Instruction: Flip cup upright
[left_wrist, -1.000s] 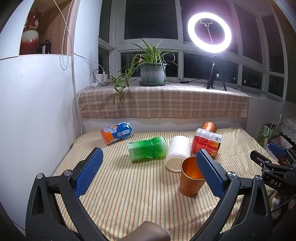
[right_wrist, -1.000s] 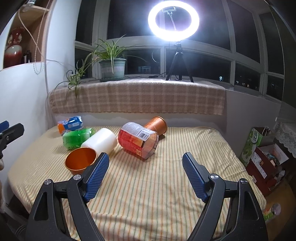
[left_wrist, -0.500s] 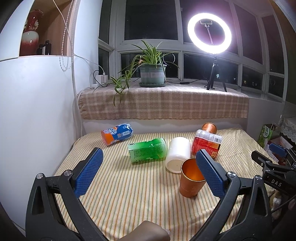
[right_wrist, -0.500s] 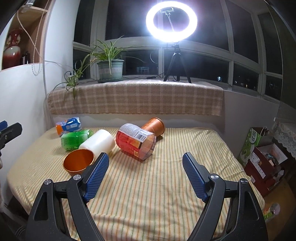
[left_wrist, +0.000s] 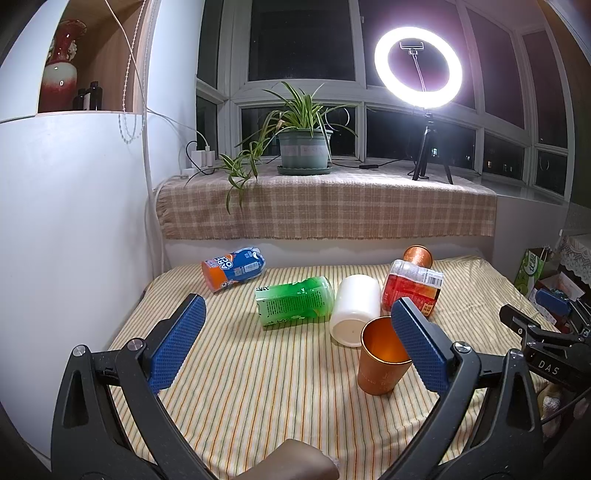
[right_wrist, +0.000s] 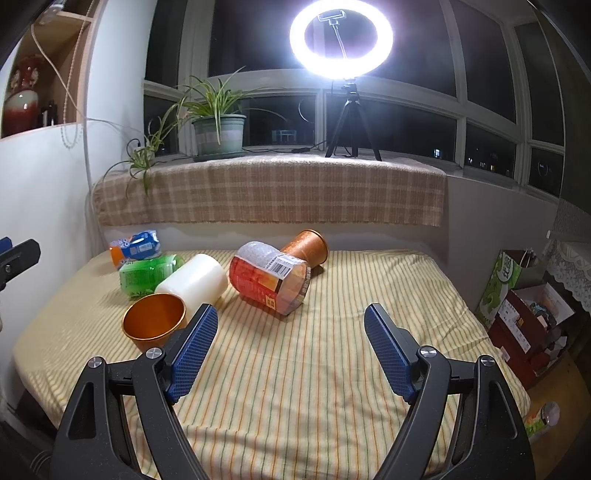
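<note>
Hardly anything has shifted over the last second: both views have drifted a touch, and every object sits where it did.

From the left wrist, the left gripper (left_wrist: 297, 336) hangs with its blue-padded jaws spread wide, holding nothing. An upright copper-coloured metal cup (left_wrist: 382, 360) stands on the yellow striped cloth (left_wrist: 258, 387), partly behind the right-hand pad, mouth up and empty as far as I can see. Just behind it a white cylindrical cup (left_wrist: 354, 312) lies on its side, its open end toward the camera. Beside that lie a green plastic bottle (left_wrist: 293, 306), an orange-and-blue soda bottle (left_wrist: 233, 267) further back, a red-labelled clear jar (left_wrist: 412, 291), and behind the jar a second copper cup (left_wrist: 417, 256) on its side.

From the right wrist, the right gripper (right_wrist: 290, 345) is likewise spread and empty, low over bare cloth. That toppled copper cup (right_wrist: 306, 247) lies against the jar (right_wrist: 269, 282), its mouth pointing away to the right. I'd judge one cup is done, and the fallen ones remain; the right claw seems poised for them.
</note>
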